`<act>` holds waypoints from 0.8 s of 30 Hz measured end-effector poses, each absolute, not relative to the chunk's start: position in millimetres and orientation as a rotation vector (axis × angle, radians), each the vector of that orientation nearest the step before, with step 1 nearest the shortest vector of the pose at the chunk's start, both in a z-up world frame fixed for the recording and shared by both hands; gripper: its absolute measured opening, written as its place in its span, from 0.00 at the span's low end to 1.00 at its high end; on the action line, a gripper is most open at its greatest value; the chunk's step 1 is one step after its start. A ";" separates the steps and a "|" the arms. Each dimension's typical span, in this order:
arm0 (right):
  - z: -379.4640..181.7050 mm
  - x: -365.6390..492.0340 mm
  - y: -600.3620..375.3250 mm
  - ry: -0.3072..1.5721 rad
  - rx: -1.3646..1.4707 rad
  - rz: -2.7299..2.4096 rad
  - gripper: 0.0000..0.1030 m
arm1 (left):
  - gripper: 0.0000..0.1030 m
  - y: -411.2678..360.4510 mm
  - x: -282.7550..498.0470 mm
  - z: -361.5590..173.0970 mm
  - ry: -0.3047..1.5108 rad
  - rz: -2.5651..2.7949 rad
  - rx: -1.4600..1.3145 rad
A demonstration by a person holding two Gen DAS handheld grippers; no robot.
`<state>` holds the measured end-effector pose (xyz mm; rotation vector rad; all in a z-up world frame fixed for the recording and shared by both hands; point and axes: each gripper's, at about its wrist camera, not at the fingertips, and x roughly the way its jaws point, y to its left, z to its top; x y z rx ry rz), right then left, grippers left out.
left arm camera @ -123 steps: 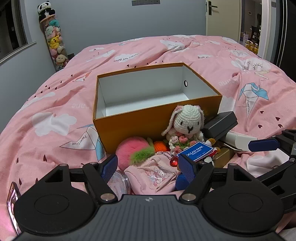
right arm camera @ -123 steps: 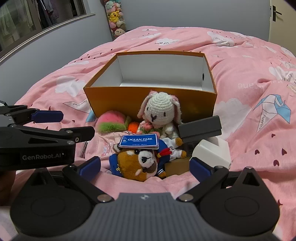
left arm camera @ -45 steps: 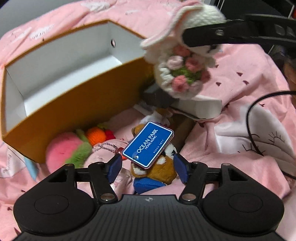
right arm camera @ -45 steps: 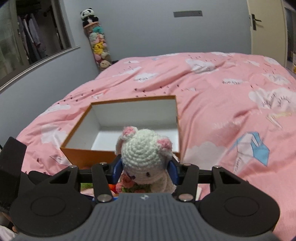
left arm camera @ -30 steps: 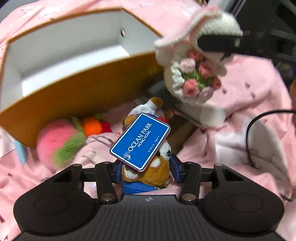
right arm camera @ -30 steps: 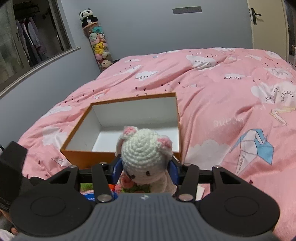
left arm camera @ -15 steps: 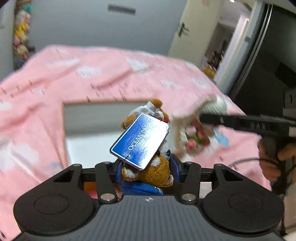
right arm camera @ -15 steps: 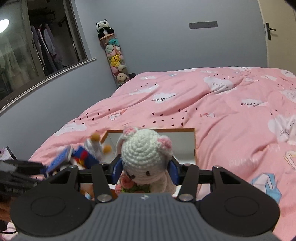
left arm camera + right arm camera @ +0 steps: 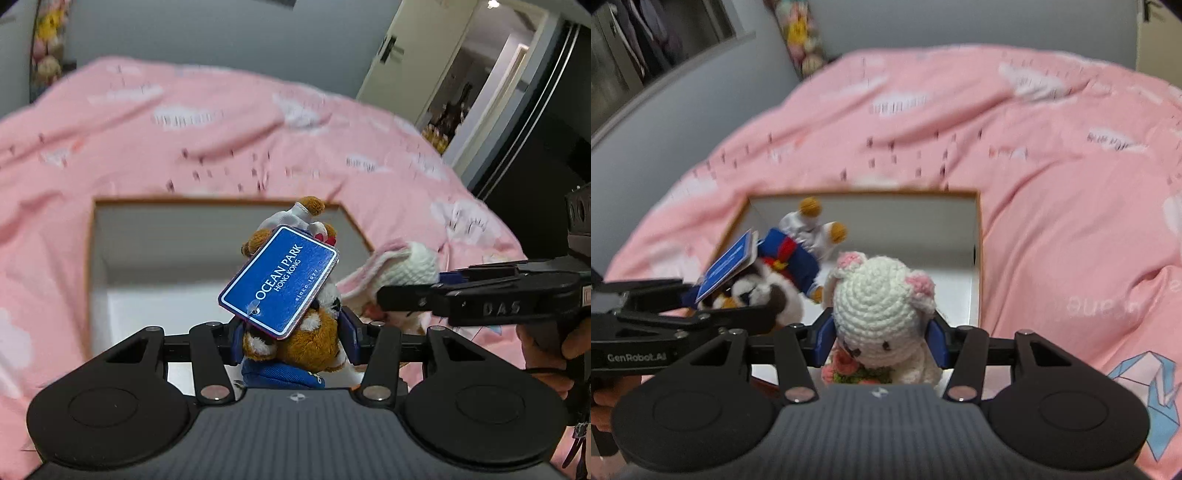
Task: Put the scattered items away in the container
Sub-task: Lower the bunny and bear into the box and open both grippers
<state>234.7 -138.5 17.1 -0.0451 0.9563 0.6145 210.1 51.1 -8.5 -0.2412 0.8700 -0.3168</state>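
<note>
The left gripper has its blue fingers closed on a brown plush animal in a blue sailor outfit, pinching it at the head so that its white-clad legs stick up and away from the camera. A blue tag reading "OCEAN PARK HONG KONG" hangs tilted in front of the toy and hides much of its face. The right gripper is partly closed too, its fingers pressing both sides of a white crocheted bunny with pink ears and a knot of pink flowers at its chest.

Both toys hang in the air above the open box, which has an orange rim and a pale white interior and sits on the bed under a pink duvet printed with clouds and small marks. In the right wrist view the plush animal is to the left of the bunny and very close to it; whether they touch cannot be told. The box floor directly below them is bare where it shows.

A person's hand grips the right tool's handle at the right edge of the left wrist view. A column of stuffed toys stands against the grey wall, blurred. An open doorway lies beyond the bed's far corner.
</note>
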 end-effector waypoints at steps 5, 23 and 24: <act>-6.2 248.4 -128.9 1.055 -0.113 0.612 0.52 | 0.55 48.9 227.7 -38.5 0.971 -0.324 -0.269; -22.7 262.9 -134.2 1.080 -0.106 0.627 0.70 | 0.56 36.4 259.0 -78.2 1.134 -0.294 -0.244; -19.0 261.6 -137.9 1.061 -0.093 0.619 0.70 | 0.56 34.2 259.7 -78.7 1.138 -0.296 -0.238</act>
